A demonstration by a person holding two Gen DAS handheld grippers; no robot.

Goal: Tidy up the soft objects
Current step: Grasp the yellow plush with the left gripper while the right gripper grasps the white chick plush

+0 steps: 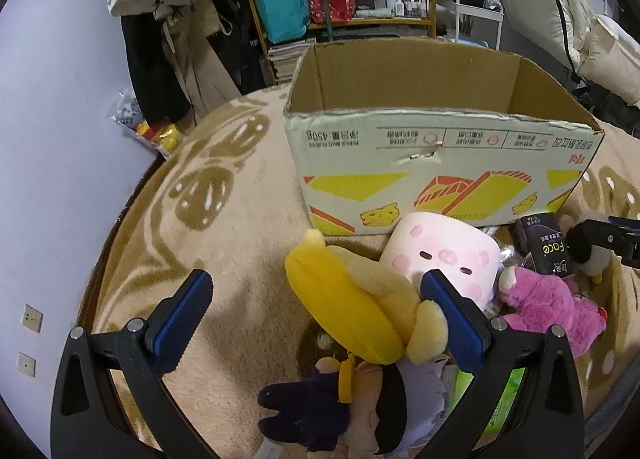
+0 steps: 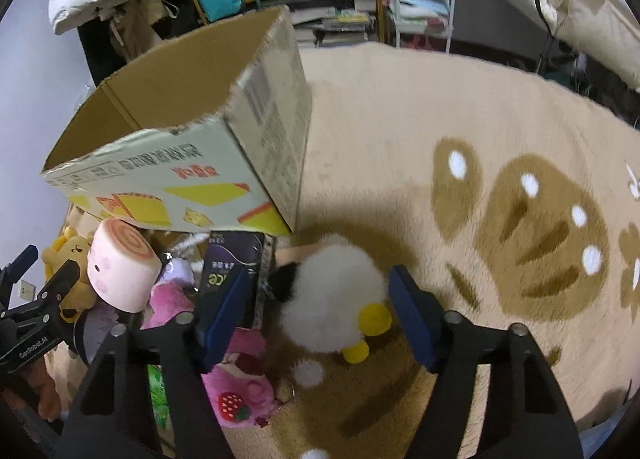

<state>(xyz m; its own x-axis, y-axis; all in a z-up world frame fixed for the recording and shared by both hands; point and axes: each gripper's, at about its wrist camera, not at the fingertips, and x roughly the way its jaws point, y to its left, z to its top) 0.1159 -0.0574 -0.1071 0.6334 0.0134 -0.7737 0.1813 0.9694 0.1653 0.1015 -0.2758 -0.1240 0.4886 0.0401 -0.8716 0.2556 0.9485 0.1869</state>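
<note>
Your left gripper hangs with its jaws spread wide over the pile of soft toys, the yellow plush lying between the blue pads; the right-side pad sits just against the plush's pale limb, while the left-side pad stands clear over bare blanket, so nothing is clamped. Your right gripper is partly open around the white fluffy toy with yellow feet; the pads flank it on both sides without visibly pressing, and its left-side pad overlaps the dark packet beside the toy. The cardboard box, open-topped with a torn front rim, stands upright on the blanket directly behind the pile; what can be seen of its inside shows only bare cardboard walls, and its floor is hidden. Against its front wall lean the pink log-shaped cushion and the dark packet, with the pink bear and a dark-haired doll nearer you.
</note>
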